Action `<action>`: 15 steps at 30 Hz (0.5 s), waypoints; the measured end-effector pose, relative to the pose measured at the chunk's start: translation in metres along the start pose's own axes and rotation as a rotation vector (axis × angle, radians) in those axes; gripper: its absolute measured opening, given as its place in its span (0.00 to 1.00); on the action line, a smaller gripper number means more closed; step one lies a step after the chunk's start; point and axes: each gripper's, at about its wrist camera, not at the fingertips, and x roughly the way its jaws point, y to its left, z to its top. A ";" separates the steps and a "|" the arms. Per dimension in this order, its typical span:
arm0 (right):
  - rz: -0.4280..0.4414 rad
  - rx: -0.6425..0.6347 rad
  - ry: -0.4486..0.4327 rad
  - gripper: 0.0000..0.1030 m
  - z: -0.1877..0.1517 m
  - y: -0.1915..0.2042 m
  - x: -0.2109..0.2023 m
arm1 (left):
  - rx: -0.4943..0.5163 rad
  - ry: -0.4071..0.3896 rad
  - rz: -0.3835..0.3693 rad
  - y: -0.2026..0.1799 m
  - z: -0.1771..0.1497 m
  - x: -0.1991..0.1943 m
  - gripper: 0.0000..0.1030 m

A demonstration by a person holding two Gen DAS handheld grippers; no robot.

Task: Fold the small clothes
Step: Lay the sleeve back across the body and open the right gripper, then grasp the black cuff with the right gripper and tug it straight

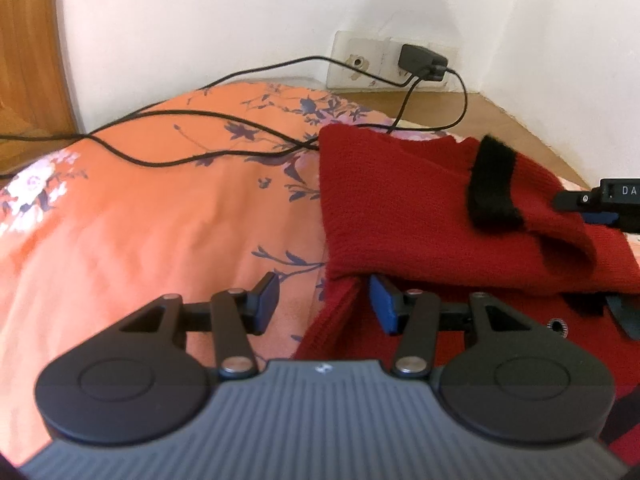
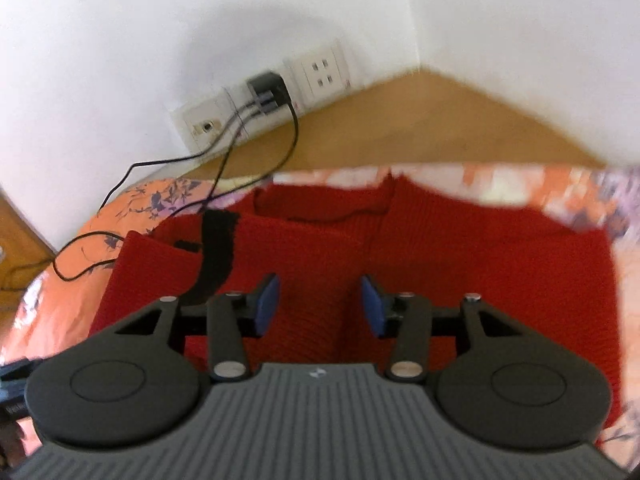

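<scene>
"DA" on right gripper (image 1: 616, 200)

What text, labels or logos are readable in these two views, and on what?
"DA": white letters on the right gripper body at the left wrist view's right edge, cut off by the frame.
Small white emblem on the left gripper housing: no readable letters.
Print on the dark object at the right wrist view's left edge: too blurred.

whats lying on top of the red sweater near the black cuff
The folded sleeve with its black cuff lies on the red sweater. Black cables run onto its far edge. What the sleeve fold covers is hidden. The orange floral bedspread lies underneath.
</scene>
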 end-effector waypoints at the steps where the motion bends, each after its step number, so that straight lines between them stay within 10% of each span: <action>1: -0.004 -0.028 -0.018 0.55 0.001 0.005 -0.008 | 0.001 -0.003 -0.003 -0.001 0.001 -0.003 0.50; 15: 0.121 -0.241 0.028 0.66 -0.022 0.074 -0.003 | 0.003 -0.015 -0.042 -0.013 0.017 -0.020 0.51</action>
